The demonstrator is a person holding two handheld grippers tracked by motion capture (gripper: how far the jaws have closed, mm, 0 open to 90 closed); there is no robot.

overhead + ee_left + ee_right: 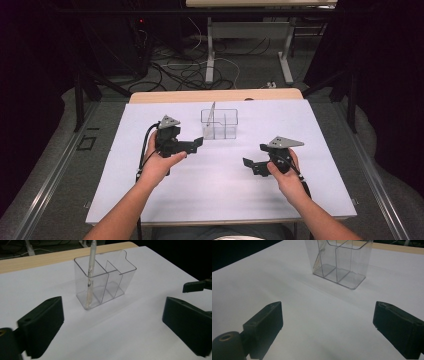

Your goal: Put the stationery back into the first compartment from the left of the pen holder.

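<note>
A white-topped table [220,200] stands on grey floor [60,180] — cables [180,70] tangle beyond, under another table's legs [210,50].

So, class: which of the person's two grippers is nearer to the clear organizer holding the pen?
Left. The left gripper sits just short of the clear organizer, jaws open toward it. The right gripper rests farther back on the white table, also open.

Black left gripper [197,145] and right gripper [248,163], grey triangular plates, black cables.
</note>
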